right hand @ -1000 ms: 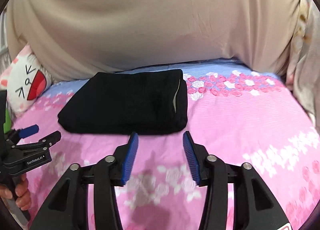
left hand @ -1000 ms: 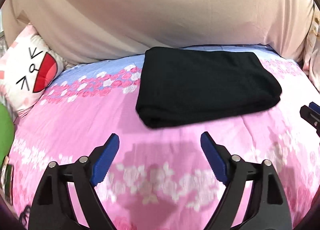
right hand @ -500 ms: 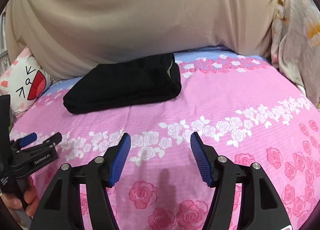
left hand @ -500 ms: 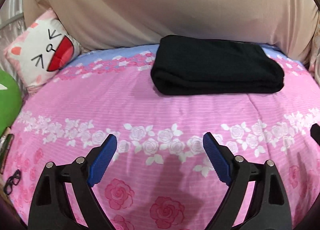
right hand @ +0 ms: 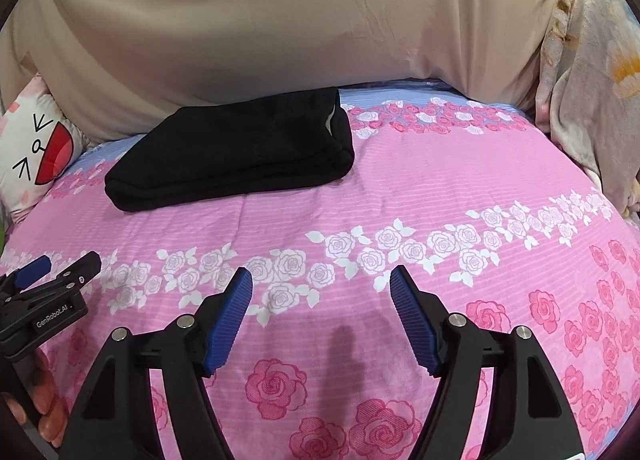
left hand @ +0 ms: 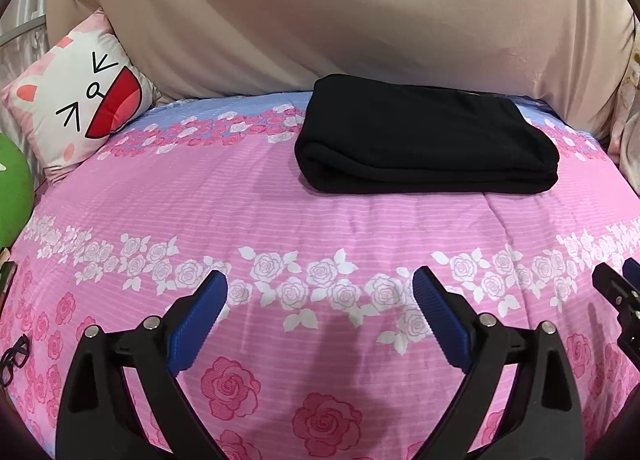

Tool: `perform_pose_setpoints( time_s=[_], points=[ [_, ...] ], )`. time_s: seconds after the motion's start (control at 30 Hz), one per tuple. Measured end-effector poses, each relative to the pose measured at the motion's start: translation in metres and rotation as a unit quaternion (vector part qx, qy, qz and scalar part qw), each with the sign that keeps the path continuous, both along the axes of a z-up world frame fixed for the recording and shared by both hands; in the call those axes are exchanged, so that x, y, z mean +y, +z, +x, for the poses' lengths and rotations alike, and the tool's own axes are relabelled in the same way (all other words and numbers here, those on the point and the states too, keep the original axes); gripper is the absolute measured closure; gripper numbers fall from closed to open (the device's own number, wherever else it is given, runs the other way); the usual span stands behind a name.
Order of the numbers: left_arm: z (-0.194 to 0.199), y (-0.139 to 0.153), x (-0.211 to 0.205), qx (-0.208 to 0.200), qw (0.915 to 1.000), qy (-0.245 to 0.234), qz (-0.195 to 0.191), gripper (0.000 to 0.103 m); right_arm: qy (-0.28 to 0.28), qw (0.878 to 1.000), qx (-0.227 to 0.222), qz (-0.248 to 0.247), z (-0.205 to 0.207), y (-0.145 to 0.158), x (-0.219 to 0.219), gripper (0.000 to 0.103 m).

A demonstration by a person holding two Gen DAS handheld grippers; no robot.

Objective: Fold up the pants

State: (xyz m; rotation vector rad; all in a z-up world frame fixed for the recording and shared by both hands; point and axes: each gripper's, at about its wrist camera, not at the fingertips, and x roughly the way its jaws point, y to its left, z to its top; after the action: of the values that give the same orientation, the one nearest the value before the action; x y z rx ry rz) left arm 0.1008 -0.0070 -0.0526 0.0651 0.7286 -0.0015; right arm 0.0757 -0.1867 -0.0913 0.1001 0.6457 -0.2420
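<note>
**Pants folded, both tongs backing off**

Big change in the last sec: both wrist views sat right over the black pants (left hand: 424,140) a moment ago, now they've dropped back and the bundle sits at the far end of the bed (left hand: 280,220), well apart from either tool. That reads like job done, hands clearing out.

Left tongs (left hand: 320,292): released, jaws opening wider as we speak, nothing btw them but pink rose bedspread. Right tongs (right hand: 320,288): also released, jaws opening too, narrower gap than the left, nothing in there either. In the right wrist view the left tool pokes in at near left, fingers (right hand: 44,416) of the person's hand wrapped round its handle.

Pants now: a compact rectangle, several layers stacked, rounded fold edge facing near, lying flat on the blue-and-pink far strip, just in front of the beige sheet (left hand: 320,20) hanging behind. Looks tidy; one end in the right view shows a pale sliver, prob. a lining or label, can't say which.

Off to the far left, cat-face pillow (left hand: 84,100), something green (left hand: 12,188) beside it, and glasses (left hand: 14,356) at the near left edge. None of it in play.

My call: folding's basically finished, no further fold looks needed. Only risk left is snagging the bundle w/ a stray pad, and both are well clear.
</note>
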Motion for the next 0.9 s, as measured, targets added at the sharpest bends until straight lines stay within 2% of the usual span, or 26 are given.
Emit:
perform_pose_setpoints(
  time_s=[0.47,0.9],
  points=[
    [0.000,0.000,0.000,0.000,1.0000,0.001,-0.001,0.011,-0.004,0.999,0.005,-0.039,0.002,0.000,0.010,0.033],
    [0.000,0.000,0.000,0.000,1.0000,0.001,-0.001,0.011,-0.012,0.999,0.006,-0.039,0.002,0.000,0.010,0.032]
  ],
)
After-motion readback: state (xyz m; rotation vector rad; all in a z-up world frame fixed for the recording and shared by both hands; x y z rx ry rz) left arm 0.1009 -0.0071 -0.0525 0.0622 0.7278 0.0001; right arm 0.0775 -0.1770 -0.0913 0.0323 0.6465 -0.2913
